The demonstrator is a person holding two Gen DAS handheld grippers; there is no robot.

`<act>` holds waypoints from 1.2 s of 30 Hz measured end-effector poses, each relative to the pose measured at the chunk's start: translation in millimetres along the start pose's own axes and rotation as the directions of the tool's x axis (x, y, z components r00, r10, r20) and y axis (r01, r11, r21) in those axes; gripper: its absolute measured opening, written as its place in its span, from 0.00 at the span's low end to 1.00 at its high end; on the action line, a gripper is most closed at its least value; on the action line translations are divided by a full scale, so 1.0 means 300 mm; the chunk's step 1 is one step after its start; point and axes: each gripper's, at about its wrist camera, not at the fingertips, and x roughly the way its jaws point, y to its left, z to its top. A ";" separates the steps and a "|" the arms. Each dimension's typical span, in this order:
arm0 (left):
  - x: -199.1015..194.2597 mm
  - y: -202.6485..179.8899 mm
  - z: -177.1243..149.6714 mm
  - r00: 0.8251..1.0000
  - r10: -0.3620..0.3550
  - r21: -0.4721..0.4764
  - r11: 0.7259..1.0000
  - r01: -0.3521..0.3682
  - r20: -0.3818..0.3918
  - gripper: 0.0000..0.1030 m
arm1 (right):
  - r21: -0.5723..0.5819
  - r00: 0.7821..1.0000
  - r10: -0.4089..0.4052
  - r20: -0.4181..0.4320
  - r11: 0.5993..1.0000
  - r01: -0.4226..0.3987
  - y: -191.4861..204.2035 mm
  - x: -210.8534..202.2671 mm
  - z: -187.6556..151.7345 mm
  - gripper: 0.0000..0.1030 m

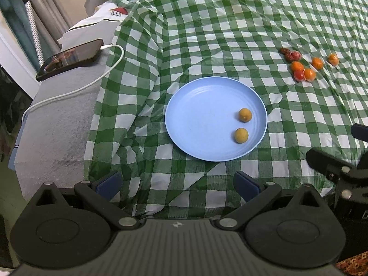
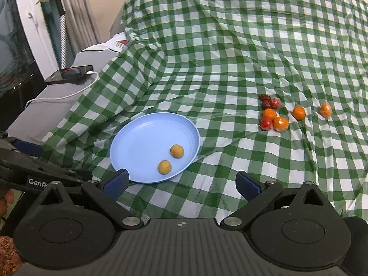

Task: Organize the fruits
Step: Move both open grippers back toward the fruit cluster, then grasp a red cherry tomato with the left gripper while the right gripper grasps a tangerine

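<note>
- Left gripper (image 1: 178, 184): jaws spread wide, nothing btwn the blue pads (image 1: 110, 184); hovers over the checked cloth (image 1: 207, 34), near edge of the blue plate (image 1: 195, 105) just ahead.
- Right gripper (image 2: 181, 185): jaws released too, empty; its left pad (image 2: 116, 181) overlaps the plate's (image 2: 142, 138) near rim in right wrist view, contact can't tell.
- Both grippers side by side; each shows at the edge of the other's view.
- Two yellow fruits (image 1: 245, 115) (image 1: 241, 135) sit on the plate's right half, apart, close to rim; rest of plate bare.
- Loose fruit cluster (image 2: 272, 115) on cloth to the right of plate, well apart from it: dark red ones at back, oranges + a red one in front, some look plastic-wrapped.
- Two more orange fruits (image 2: 299, 112) (image 2: 326, 110) farther right, each alone.
- Open cloth btwn plate and cluster, and wide room beyond; cloth wrinkled, rising in folds at back.
- Cloth's left edge ends on a grey surface (image 1: 64, 124); phone (image 1: 71, 58) lies there w/ white cable (image 1: 92, 82) plugged in.
- Writing: "GenR…" partly readable on the left gripper body in right wrist view; rest cut off.
- Room: curtains (image 2: 78, 11) and a white frame at far left, beige wall behind.
</note>
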 end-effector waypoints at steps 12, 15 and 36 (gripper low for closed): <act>0.043 -0.165 0.156 0.990 -0.110 0.086 0.991 0.103 0.087 1.00 | 0.113 0.980 -0.192 0.058 0.976 0.185 -0.265 0.032 0.028 0.96; 0.072 -0.253 0.221 0.980 -0.163 0.128 0.981 0.149 0.112 1.00 | 0.125 0.964 -0.255 0.070 0.961 0.245 -0.355 0.045 0.036 0.95; 0.543 -0.716 0.576 0.916 -0.398 0.446 0.828 0.339 0.044 0.73 | -0.212 0.993 -0.109 -0.037 0.972 0.099 -0.754 0.611 0.219 0.56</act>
